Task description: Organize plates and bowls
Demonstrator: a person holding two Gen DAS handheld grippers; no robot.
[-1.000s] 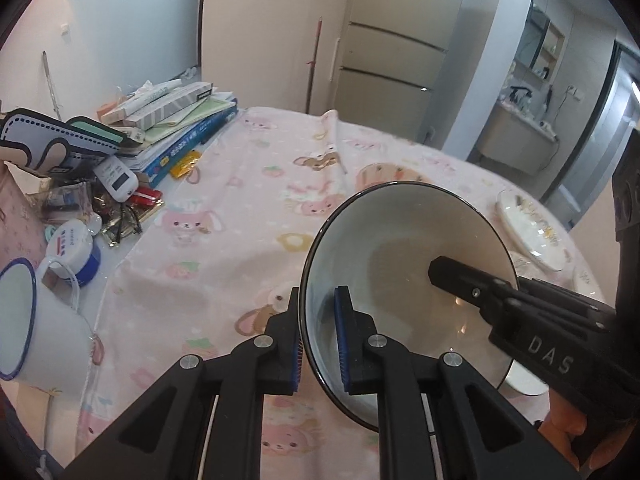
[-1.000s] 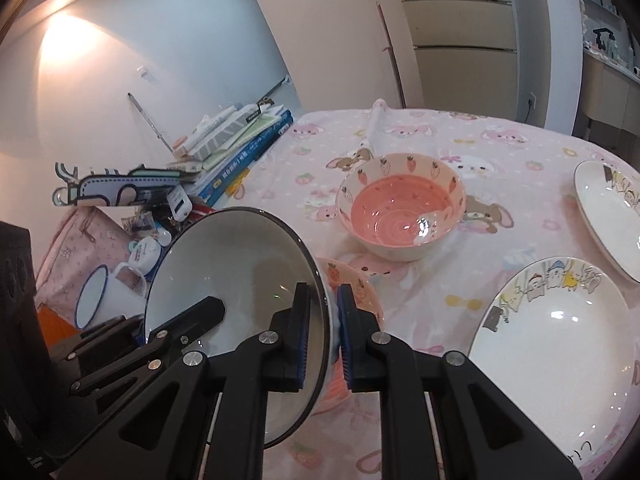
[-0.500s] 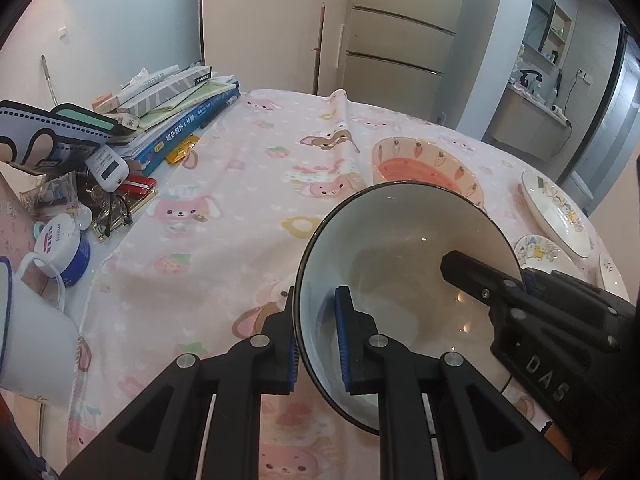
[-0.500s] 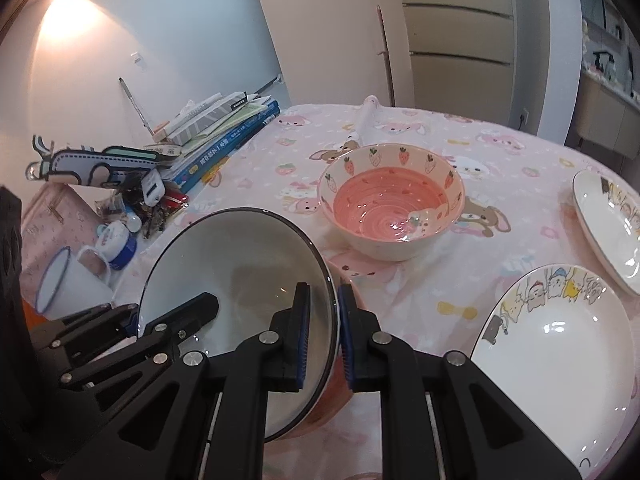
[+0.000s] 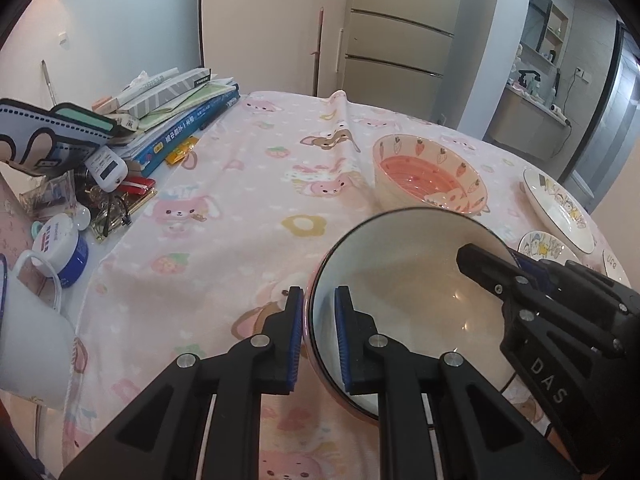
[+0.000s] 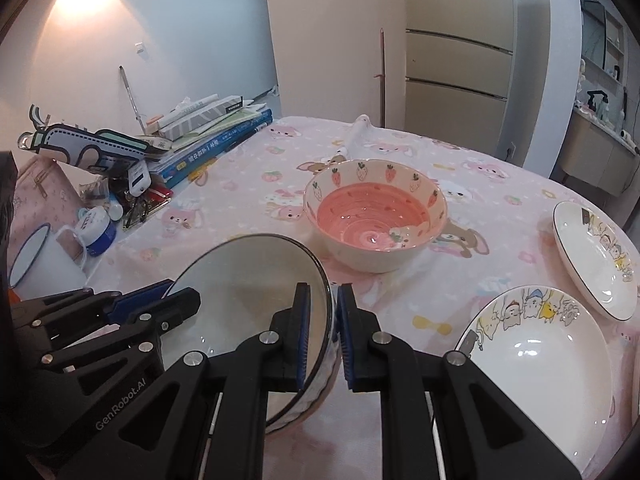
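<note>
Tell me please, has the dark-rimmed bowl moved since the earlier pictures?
Yes. The dark-rimmed bowl has dropped lower against the strawberry bowl, which now shows fully beyond its rim.

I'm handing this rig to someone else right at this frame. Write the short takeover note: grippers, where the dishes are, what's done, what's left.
Left gripper: shut on the rim of the white bowl.
Right gripper: shut on the opposite rim of the same bowl, which is tilted, low over the pink tablecloth.
Strawberry bowl: upright on the cloth behind it, empty.
Two cartoon plates: apart, on the right side, unstacked.
Done: white bowl gripped by both grippers.
Left: set it down or nest it, probably with the strawberry bowl, then stack the plates.
</note>
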